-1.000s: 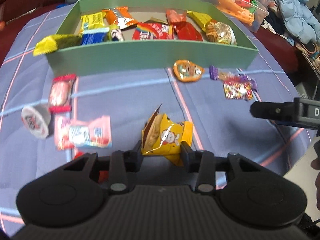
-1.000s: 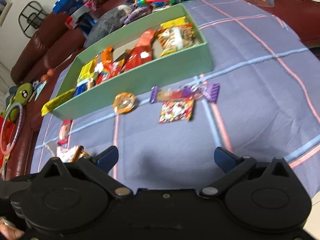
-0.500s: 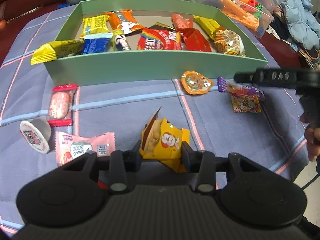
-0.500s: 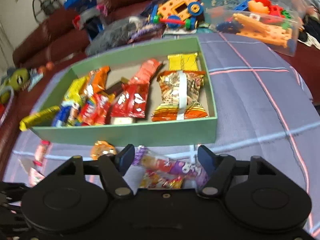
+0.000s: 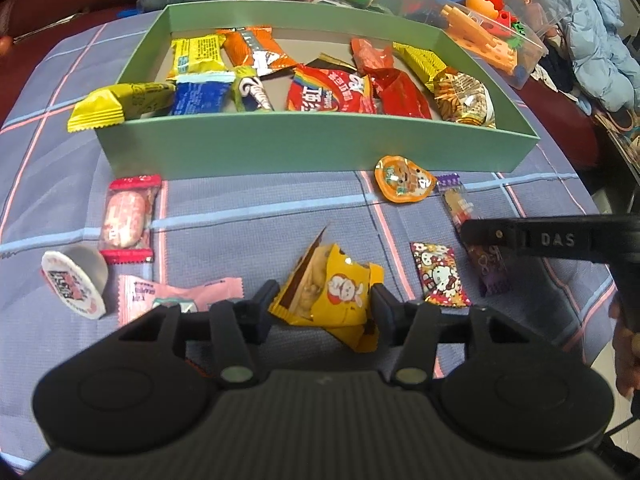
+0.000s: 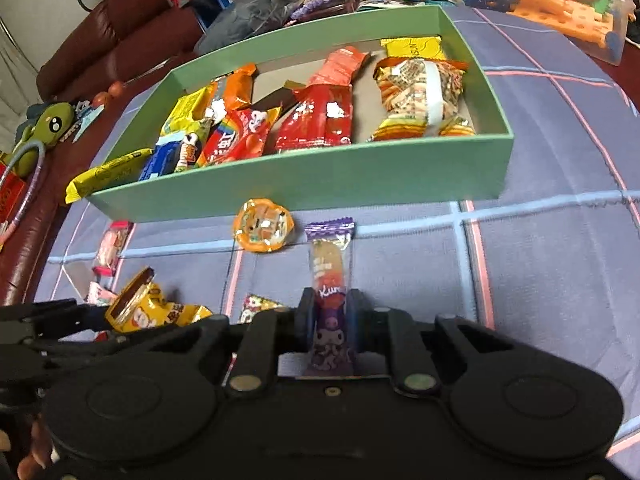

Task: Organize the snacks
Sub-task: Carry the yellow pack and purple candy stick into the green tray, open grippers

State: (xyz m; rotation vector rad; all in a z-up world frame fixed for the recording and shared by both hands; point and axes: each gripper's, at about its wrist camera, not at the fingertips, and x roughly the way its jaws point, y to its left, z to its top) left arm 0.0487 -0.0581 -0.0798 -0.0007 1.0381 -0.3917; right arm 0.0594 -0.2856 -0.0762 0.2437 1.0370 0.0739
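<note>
Pick-up step: right gripper (image 6: 330, 320) clamped on long purple candy stick (image 6: 330, 280), left gripper (image 5: 322, 306) opening around yellow crinkled snack packet (image 5: 332, 292); next, lift into far green cardboard box (image 6: 300, 184).

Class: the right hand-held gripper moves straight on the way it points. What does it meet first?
Probably the near wall of the green box, past the purple candy stick that the right hand-held gripper grips; depth is uncertain.

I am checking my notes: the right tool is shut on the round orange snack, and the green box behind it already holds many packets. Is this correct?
Not quite. In the right wrist view the right tool is shut on the long purple candy packet; the round orange snack lies free on the cloth beside it. The green box does hold many packets.
</note>
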